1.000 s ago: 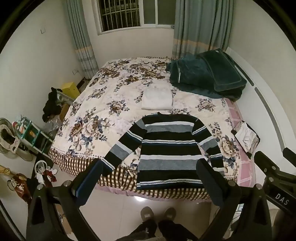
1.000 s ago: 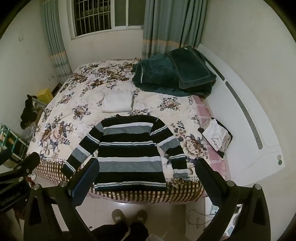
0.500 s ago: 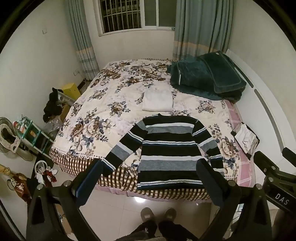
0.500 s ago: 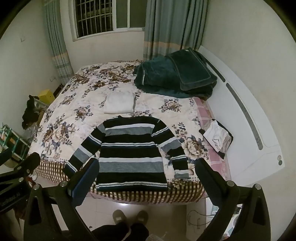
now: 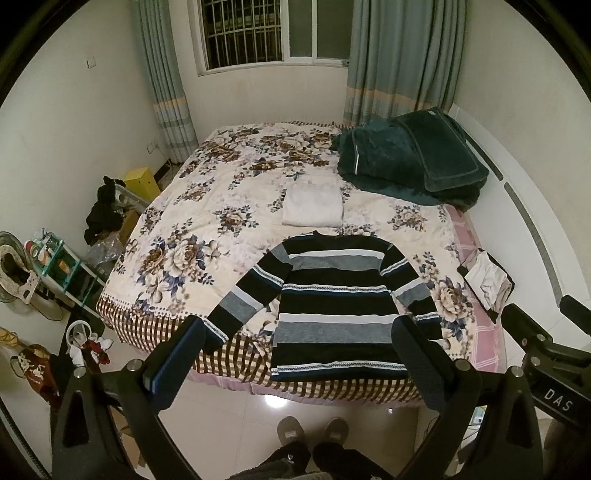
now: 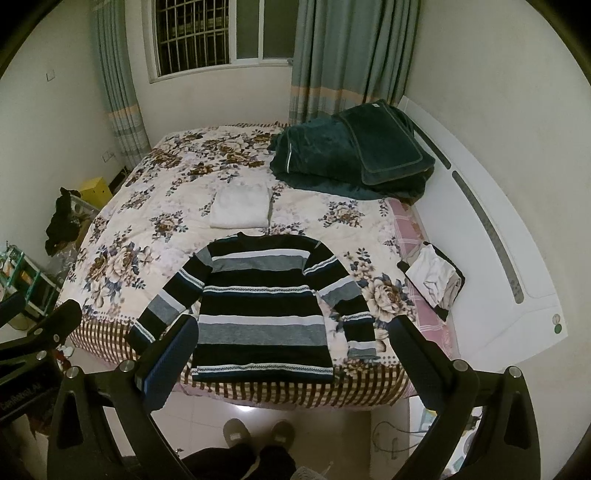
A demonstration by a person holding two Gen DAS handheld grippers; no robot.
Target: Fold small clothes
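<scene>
Striped sweater (image 5: 338,306) lies spread flat, front up, at the foot of a bed (image 5: 177,236), its hem at the mattress edge and its neckline pointing toward the window (image 5: 273,33). The knit is banded in black, grey and white, with thin patterned lines between the bands, and both long sleeves angle outward from the shoulders; the cuff on the left of the picture hangs just past the checked border of the bedspread. The floral quilt beneath it looks soft and slightly rumpled. Just beyond the collar rests a folded white garment (image 5: 313,205), a neat rectangle, and farther back against the headboard side sits a heap of dark green plush bedding (image 5: 406,158), thick and velvety. Near the right edge of the bed lies a small pile of pale clothes (image 5: 487,284) on something dark, too small to identify with confidence.

The left gripper (image 5: 295,350) is held above the tiled floor short of the bed, its two black fingers spread wide apart and empty, framing the sweater's lower half without touching it. The right gripper (image 6: 293,349) hangs in the same posture, fingers wide and holding nothing, level with its partner and pointed at the garment from slightly to the right. Each tool shows at the margin of the other's view. The person's grey slippers (image 6: 258,434) stand on the glossy floor directly below.
</scene>
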